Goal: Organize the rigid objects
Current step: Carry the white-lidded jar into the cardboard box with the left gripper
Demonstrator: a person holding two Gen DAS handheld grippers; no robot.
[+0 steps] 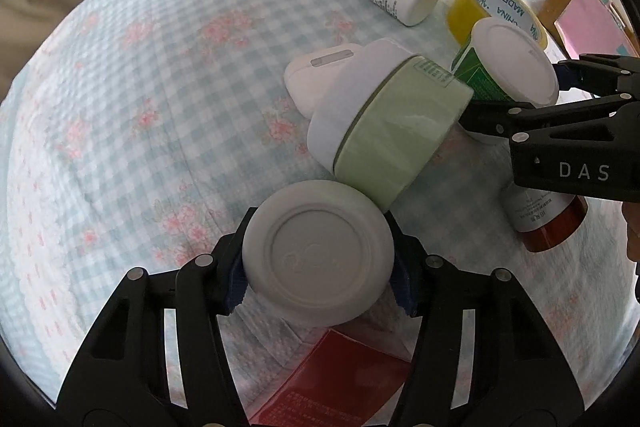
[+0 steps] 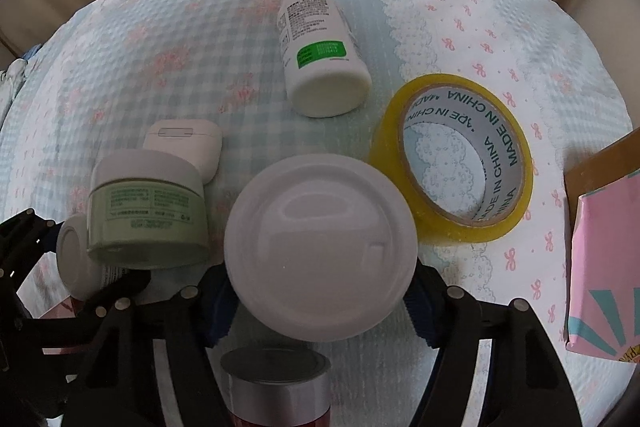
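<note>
My left gripper (image 1: 318, 273) is shut on a small white round jar (image 1: 318, 251), held lid-first just above the bedspread; it also shows at the left of the right wrist view (image 2: 74, 259). A pale green cream jar (image 1: 384, 131) with a white lid lies tilted against it, also in the right wrist view (image 2: 146, 215). My right gripper (image 2: 320, 301) is shut on a green container with a white lid (image 2: 320, 247), which shows at the right of the left wrist view (image 1: 514, 59).
A white pill bottle (image 2: 320, 51) lies on its side behind. A yellow tape roll (image 2: 456, 159), a white earbud case (image 2: 186, 143), a pink box (image 2: 604, 259), an amber bottle (image 1: 548, 223) and a red box (image 1: 340, 383) lie on the checked bedspread (image 1: 140, 107).
</note>
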